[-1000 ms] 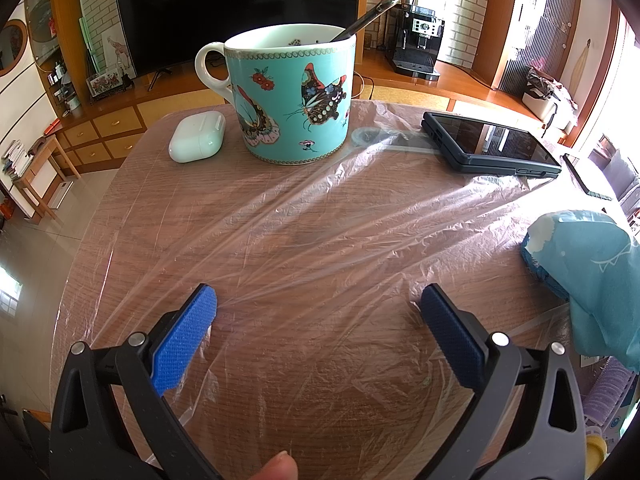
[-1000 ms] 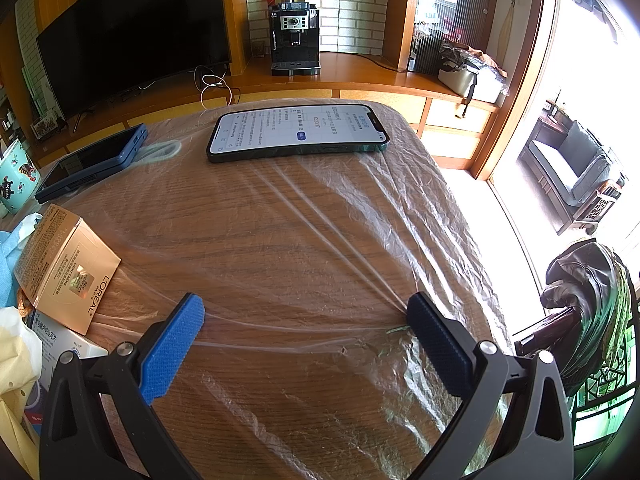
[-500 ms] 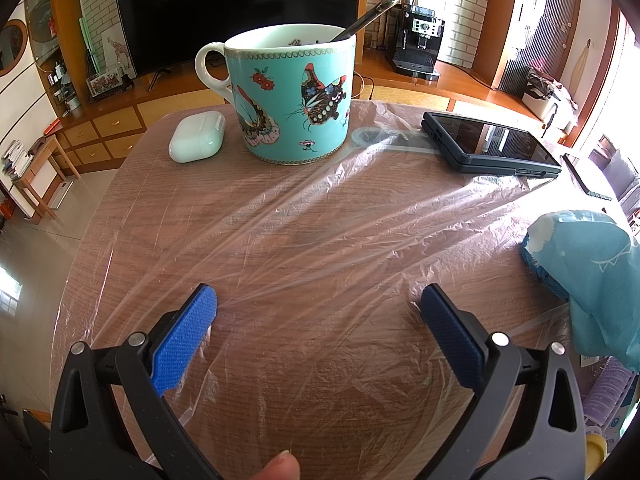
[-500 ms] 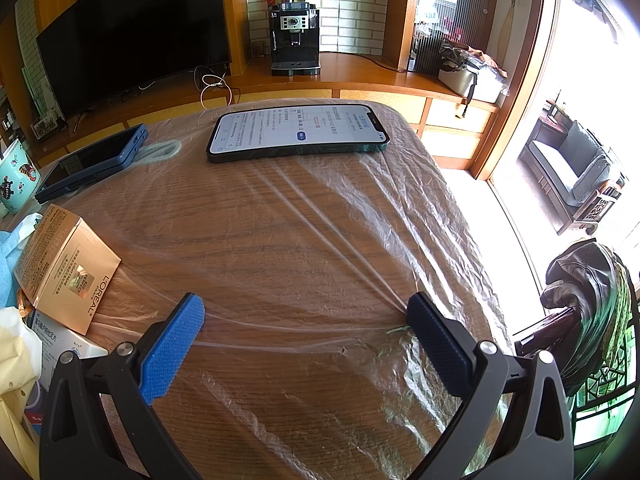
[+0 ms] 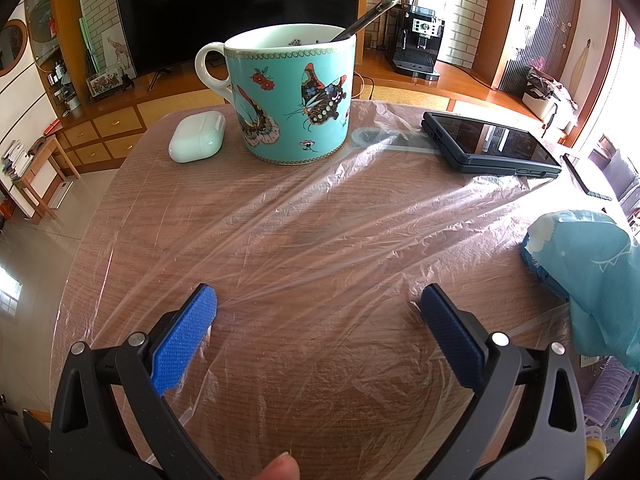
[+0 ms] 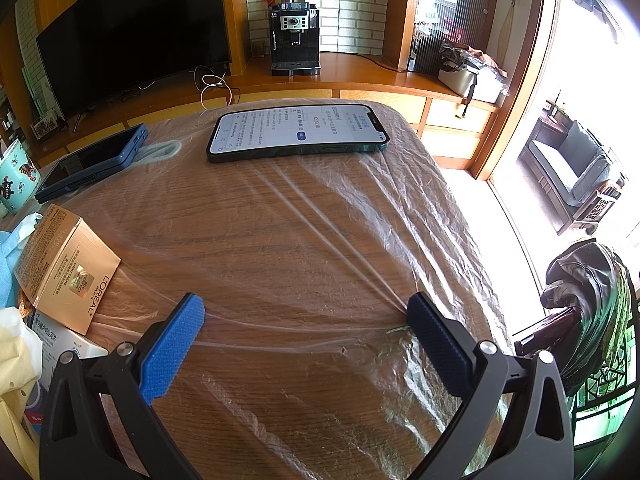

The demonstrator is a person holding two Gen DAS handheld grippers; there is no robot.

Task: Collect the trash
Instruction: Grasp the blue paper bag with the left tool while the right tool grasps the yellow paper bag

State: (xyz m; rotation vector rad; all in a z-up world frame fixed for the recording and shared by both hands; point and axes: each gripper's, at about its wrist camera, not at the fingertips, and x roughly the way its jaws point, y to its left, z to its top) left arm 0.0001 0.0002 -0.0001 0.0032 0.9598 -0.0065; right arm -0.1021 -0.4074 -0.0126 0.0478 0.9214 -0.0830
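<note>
- L gripper [image 5: 318,300]: blue pads spread wide, nothing between, low over clear plastic film [image 5: 320,216] on wooden table [image 5: 100,248].
- R gripper [image 6: 306,308]: spread too, empty; gold cardboard box [image 6: 66,268] at frame left.

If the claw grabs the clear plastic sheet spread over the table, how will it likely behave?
The plastic sheet looks thin and crinkled, so it would probably bunch up limply and weigh almost nothing. The phone and the mug stand on it, so a pull may drag them. Its glossy surface suggests that it might slip between the pads.
</note>
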